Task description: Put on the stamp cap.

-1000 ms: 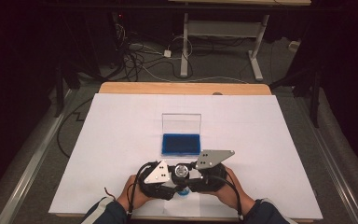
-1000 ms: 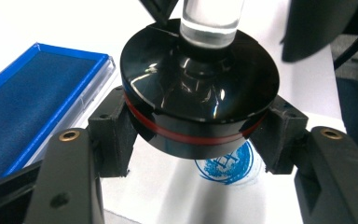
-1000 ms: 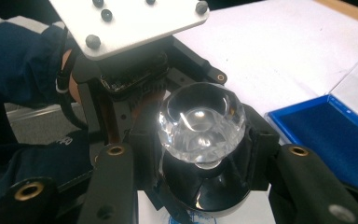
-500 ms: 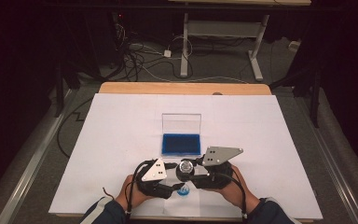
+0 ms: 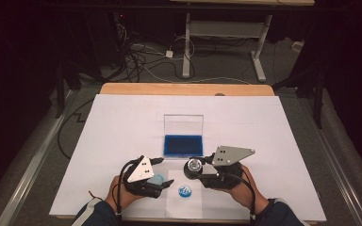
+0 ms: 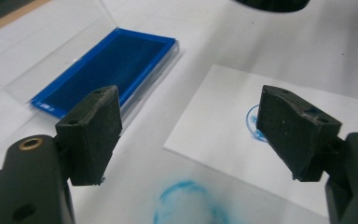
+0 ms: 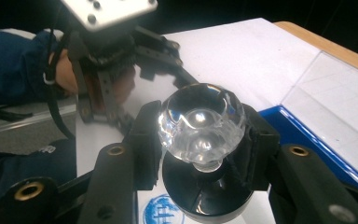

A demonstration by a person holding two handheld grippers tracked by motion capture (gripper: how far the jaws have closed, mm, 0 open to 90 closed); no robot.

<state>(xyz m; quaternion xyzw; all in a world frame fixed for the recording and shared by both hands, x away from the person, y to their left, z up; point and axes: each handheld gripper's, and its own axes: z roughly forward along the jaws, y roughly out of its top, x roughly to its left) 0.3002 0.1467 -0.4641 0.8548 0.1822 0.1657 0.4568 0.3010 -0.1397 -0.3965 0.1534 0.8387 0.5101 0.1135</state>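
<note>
A: High view first: what sits on the white-covered table [image 5: 122,122]?

B: A blue ink pad in a clear hinged case [image 5: 183,145], lid standing open, lies mid-table. Nearer the person is a small white paper slip [image 5: 185,200] bearing a round blue stamped mark [image 5: 185,192].

A: And the stamp itself?

B: The round stamp with a clear faceted glass knob and black base [image 5: 194,165] is clamped in the right gripper [image 5: 197,169], just right of the ink pad's near edge and above the slip's far side. In the right gripper view the two black jaws press on either side of the knob [image 7: 200,123], with the blue mark [image 7: 161,211] on the paper below it.

A: The left gripper?

B: The left gripper [image 5: 162,173] is off to the left of the slip. In the left gripper view its jaws stand apart, having just been opening, with nothing between them; beyond them lie the ink pad [image 6: 107,70], the slip's mark [image 6: 254,122] and a faint blue smudge [image 6: 186,205] on the table cover.
</note>
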